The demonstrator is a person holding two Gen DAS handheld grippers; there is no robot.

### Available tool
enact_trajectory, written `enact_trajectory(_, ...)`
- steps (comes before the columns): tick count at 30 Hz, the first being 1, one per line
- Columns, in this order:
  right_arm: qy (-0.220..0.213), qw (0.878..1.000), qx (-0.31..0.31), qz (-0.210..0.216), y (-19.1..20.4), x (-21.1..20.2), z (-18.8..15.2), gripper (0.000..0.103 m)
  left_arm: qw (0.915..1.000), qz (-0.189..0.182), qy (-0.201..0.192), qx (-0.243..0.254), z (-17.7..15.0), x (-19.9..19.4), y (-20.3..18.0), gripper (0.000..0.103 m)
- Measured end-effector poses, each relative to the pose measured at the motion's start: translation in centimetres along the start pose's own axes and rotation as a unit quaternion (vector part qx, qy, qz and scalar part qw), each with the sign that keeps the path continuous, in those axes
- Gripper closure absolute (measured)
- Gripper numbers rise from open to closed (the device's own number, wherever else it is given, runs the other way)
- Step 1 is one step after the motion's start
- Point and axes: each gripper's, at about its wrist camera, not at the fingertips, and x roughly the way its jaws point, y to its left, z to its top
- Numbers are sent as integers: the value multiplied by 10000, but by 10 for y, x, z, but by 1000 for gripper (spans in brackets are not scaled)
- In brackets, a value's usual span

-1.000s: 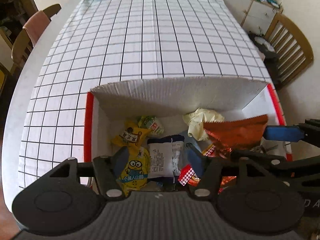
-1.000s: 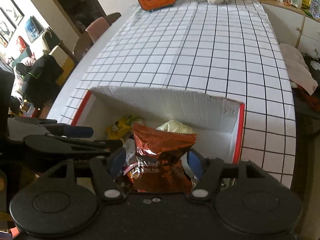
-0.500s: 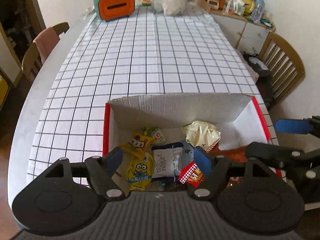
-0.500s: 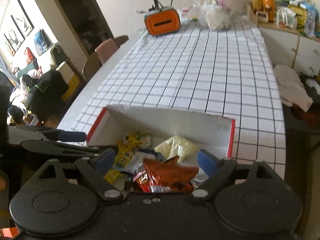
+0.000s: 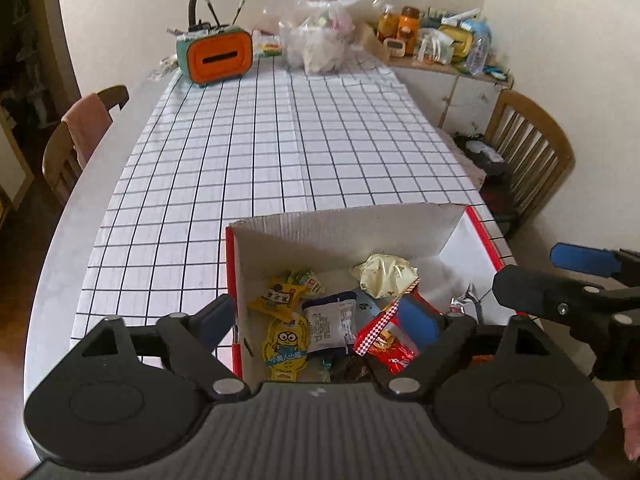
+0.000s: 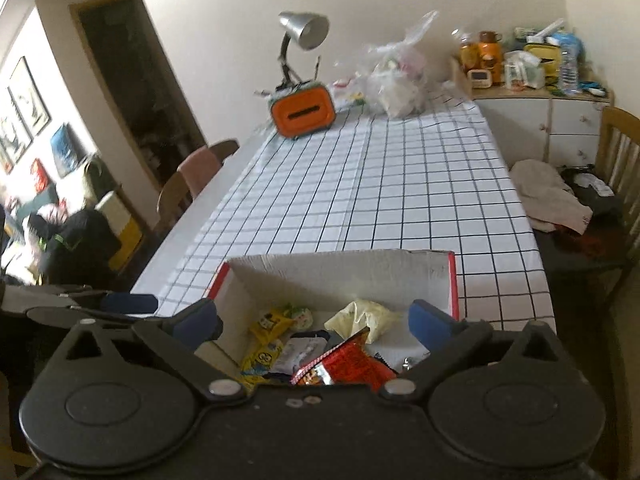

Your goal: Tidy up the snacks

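Observation:
A white cardboard box with red edges [image 5: 460,236] [image 6: 352,270] stands at the near end of the table. In it lie several snack packets: a red shiny bag [image 5: 386,340] [image 6: 348,366], a pale yellow bag [image 5: 386,274] [image 6: 362,314], a yellow cartoon packet [image 5: 286,344] and a white wrapper [image 5: 330,322]. My left gripper [image 5: 320,320] is open and empty above the box's near left side. My right gripper [image 6: 314,324] is open and empty above the box's near edge; it also shows in the left wrist view [image 5: 576,276].
The table has a white checked cloth [image 5: 280,152]. At its far end stand an orange tissue box [image 5: 219,56] with a desk lamp [image 6: 304,32] and a clear plastic bag [image 5: 320,40]. Wooden chairs [image 5: 528,148] [image 5: 76,140] flank the table. A cluttered cabinet [image 6: 536,112] is far right.
My right gripper opened and dropped the red bag into the box. Both grippers rose and pulled back from the box.

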Motion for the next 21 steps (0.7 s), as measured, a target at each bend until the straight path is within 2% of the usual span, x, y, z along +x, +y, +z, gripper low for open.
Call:
enact_trajectory(2,-46,9999,47,-83,3,-5,-5,0,9999,-40,-90,75,-2,-5,0,4)
enact_trajectory(8,-187,9989,189,-379,5,-20,-19,0,9996,-136,-193,157,-7,-15,-4,4)
enact_trajectory(14,-219,9985,261,-437,4,-28,-24,1,9996,-223,-172,91,-15,-21,-11,4)
enact_trajectory(21,-227,9985,222,-445,6,-36,-28,0,9998,-103,-189,-2,-18,-25,-16,4)
